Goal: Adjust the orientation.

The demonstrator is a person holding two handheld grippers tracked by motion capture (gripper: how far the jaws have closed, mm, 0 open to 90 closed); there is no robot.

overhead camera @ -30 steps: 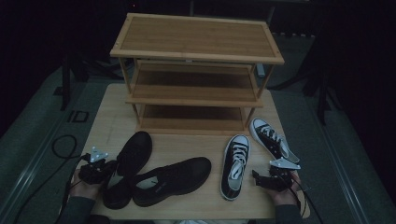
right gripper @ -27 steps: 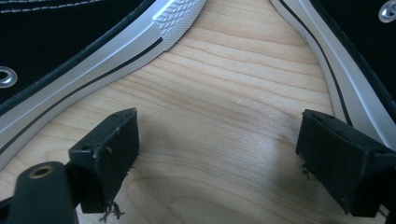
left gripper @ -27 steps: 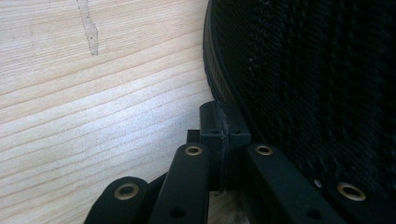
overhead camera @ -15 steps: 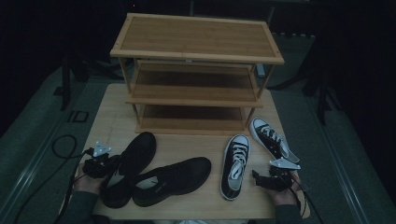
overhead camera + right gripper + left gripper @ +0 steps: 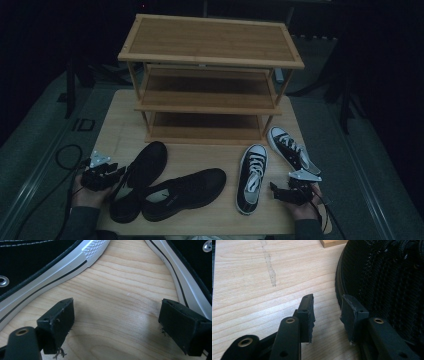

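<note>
change: my left gripper (image 5: 117,172) jaws have just been opening, nothing between them | black shoe (image 5: 142,175) at near left of worktop (image 5: 120,130), moved slightly, just beside those jaws | my right gripper (image 5: 276,192) wide open, empty | judgement: shoe released or regrasp coming

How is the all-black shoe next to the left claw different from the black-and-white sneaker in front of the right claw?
The all-black shoe has a dark sole and black laces; the black-and-white sneaker has a white sole, white toe cap and white laces. The all-black shoe leans against its partner; the sneaker lies apart from its partner. Both rest on the table, toes toward the shelf rack.
</note>
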